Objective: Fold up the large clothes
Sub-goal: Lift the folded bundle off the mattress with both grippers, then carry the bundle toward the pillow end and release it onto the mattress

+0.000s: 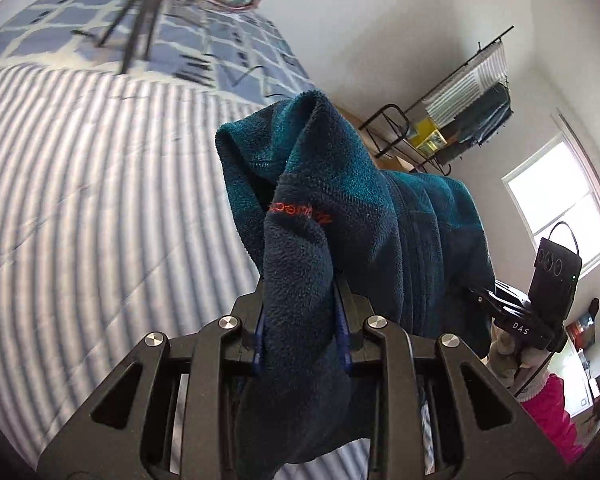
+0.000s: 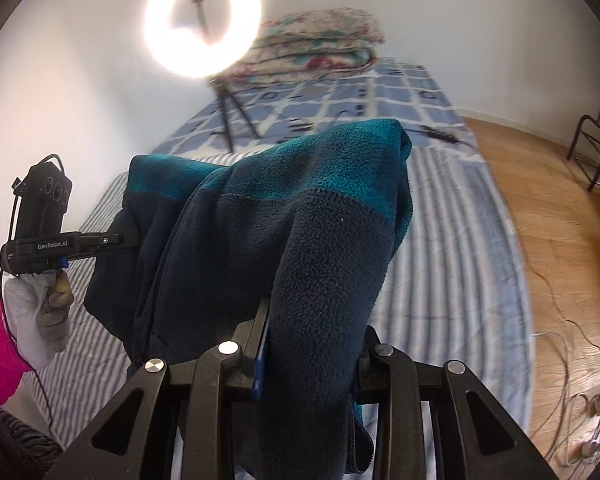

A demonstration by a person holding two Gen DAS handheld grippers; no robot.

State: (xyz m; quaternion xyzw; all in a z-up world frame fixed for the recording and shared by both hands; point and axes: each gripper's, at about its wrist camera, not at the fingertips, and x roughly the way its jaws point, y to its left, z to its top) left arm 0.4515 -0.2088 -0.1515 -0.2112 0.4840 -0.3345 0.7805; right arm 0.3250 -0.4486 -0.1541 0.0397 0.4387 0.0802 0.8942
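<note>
A navy and teal fleece jacket [image 1: 340, 208] with red lettering hangs in the air above the striped bed [image 1: 80, 200]. My left gripper [image 1: 302, 320] is shut on a fold of it; the fleece drapes over and hides the fingertips. My right gripper [image 2: 312, 340] is shut on another fold of the same jacket [image 2: 300, 208], with a zipper edge hanging below. Each gripper shows in the other's view: the right one at the jacket's far side [image 1: 516, 312], the left one at the jacket's left edge [image 2: 112, 240], held by a gloved hand [image 2: 40, 320].
A ring light on a tripod [image 2: 202, 20] stands on the checked blue blanket [image 2: 340, 96] beyond. Folded floral quilts [image 2: 320, 44] lie at the bed's head. A black rack [image 1: 440, 128] and window [image 1: 560, 208] are at the right. Cables [image 2: 572, 360] lie on the wooden floor.
</note>
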